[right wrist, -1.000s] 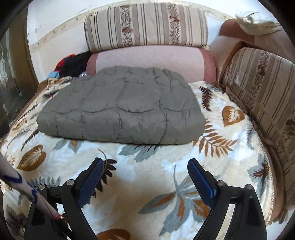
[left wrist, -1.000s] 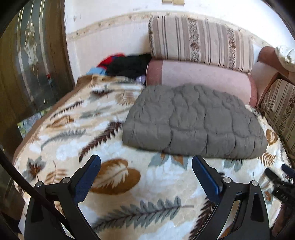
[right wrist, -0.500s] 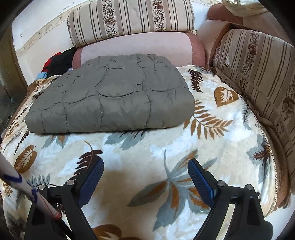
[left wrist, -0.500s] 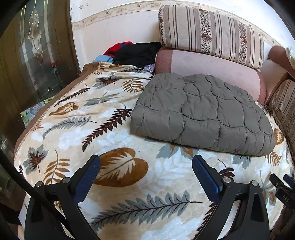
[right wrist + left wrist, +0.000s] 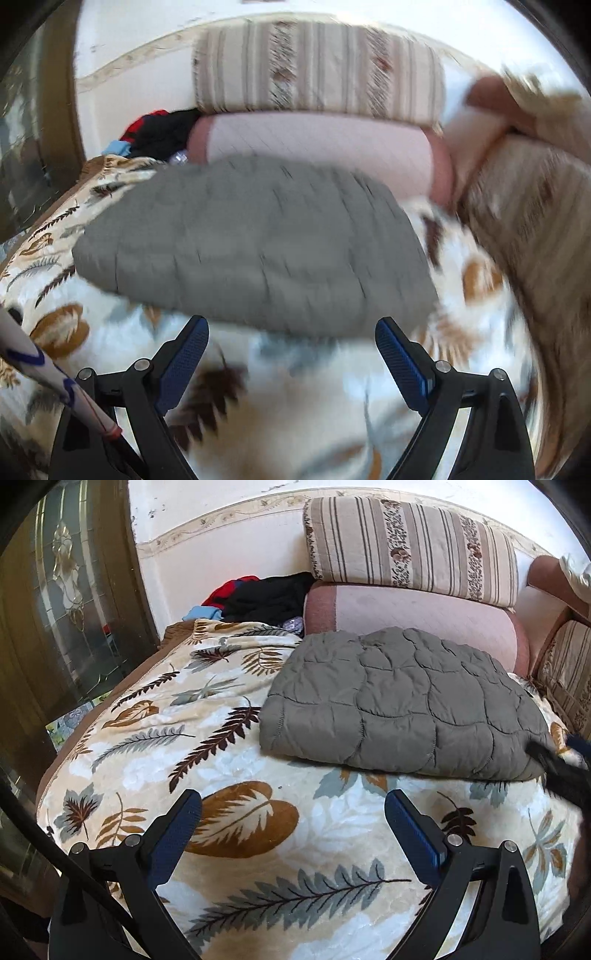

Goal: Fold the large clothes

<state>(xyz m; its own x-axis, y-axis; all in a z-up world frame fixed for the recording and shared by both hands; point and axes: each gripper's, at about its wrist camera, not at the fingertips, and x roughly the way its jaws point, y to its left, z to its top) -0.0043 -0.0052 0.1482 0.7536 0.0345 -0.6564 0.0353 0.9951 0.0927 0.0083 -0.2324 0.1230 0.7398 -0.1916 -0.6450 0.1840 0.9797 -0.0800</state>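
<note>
Grey quilted jacket [image 5: 399,705] lies folded on the leaf blanket [image 5: 229,812], just in front of the pink bolster [image 5: 424,609]. Left gripper [image 5: 293,830] and right gripper [image 5: 291,354] both gape, empty. Risk: grabbing one layer undoes the fold; right view blurred.

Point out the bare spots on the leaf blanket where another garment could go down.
Free: the leaf blanket left of the folded grey quilted jacket, out to its brown edge, and the strip between the jacket's near edge and both open tongs, left and right. Crowded: the back corner, with the clothes pile beside the pink bolster.
</note>
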